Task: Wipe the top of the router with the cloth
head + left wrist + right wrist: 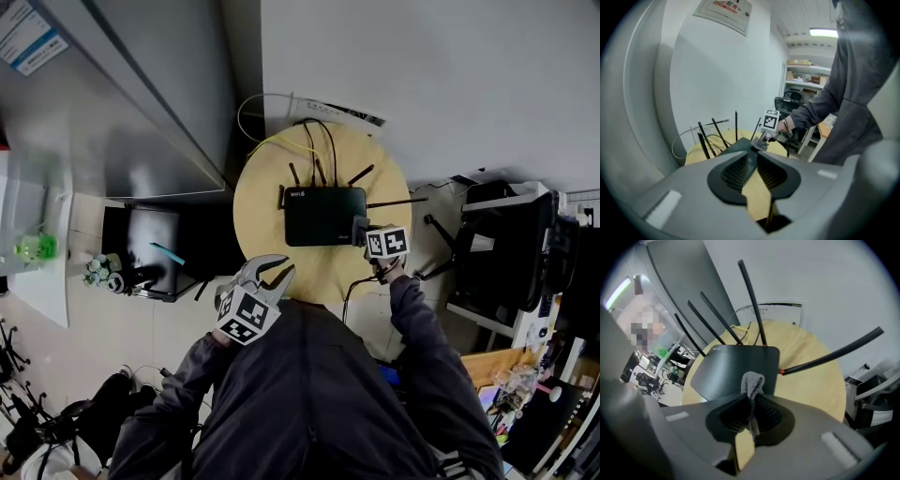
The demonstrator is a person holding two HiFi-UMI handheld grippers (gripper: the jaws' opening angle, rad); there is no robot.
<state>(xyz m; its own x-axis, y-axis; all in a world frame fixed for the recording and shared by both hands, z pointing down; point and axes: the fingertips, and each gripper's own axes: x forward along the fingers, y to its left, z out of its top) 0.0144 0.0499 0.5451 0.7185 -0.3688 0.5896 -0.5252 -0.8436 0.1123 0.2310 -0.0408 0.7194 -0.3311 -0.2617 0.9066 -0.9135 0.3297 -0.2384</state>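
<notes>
White wall (422, 75) backs a round wooden table (258, 202). The black router (324, 216) lies flat at the table's middle, its antennas (750, 301) rising along the far edge and one splayed to the right. Cables (272, 141) trail off the far side.

Right claw (751, 397): clenched on the grey cloth (752, 383), with a small tuft standing out beyond the tips. It sits at the router's near right corner. Whether the tuft touches the top I cannot tell.

Left claw (751, 152): closed with nothing between the pads, held at the near left edge of the table, apart from the router.

Handling assessment:
- The cloth appears soft, limp and light. Only the tuft is free to wipe, so the hard tips are likely to meet the casing unless pressure stays gentle.
- The router looks like light, smooth plastic, so I judge it may slide under a stroke.
- The near left edge is the sound place to steady it.
- The antennas look thin and are no place to take hold.
</notes>
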